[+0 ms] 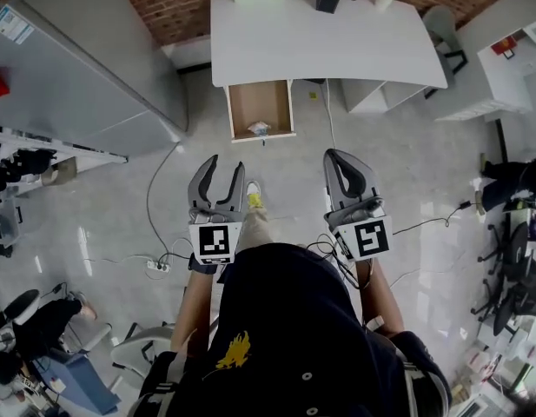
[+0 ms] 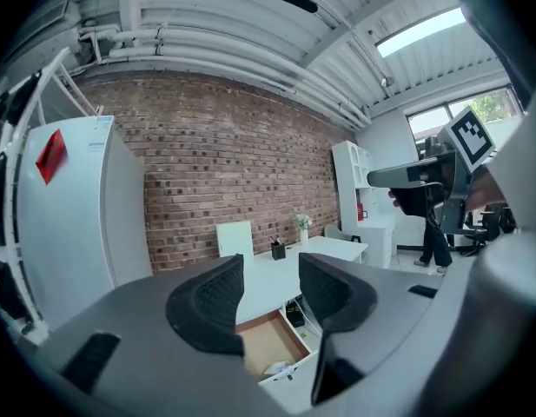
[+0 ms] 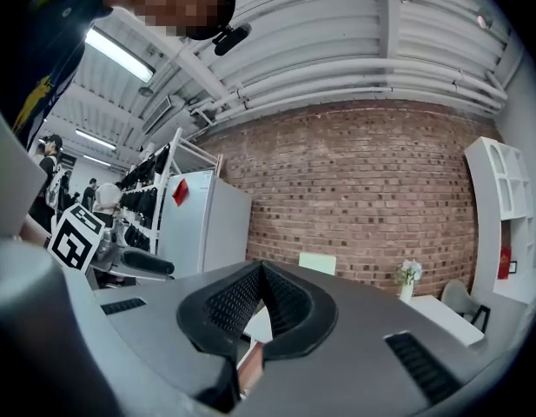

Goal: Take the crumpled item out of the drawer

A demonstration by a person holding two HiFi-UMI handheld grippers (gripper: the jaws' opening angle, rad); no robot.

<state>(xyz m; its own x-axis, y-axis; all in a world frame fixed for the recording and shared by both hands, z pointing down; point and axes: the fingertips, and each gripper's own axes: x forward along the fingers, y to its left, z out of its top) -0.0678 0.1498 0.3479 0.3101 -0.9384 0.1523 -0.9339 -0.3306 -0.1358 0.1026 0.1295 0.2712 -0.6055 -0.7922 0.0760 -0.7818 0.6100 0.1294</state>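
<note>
Head view shows the approach step: the crumpled item (image 1: 259,129) lies at the front of the open drawer (image 1: 261,102) under the tabletop (image 1: 320,42), well apart from both grippers. The left gripper (image 1: 227,168) has its jaws partly apart and empty; the right gripper (image 1: 340,160) has its jaws closed together on nothing. The next move likely calls for carrying the parted jaws forward and down into the drawer.

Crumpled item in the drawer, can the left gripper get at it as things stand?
Probably yes, after a step forward. The drawer stands open, nothing covers the crumpled item, and the left gripper is open, though short of the desk.
</note>
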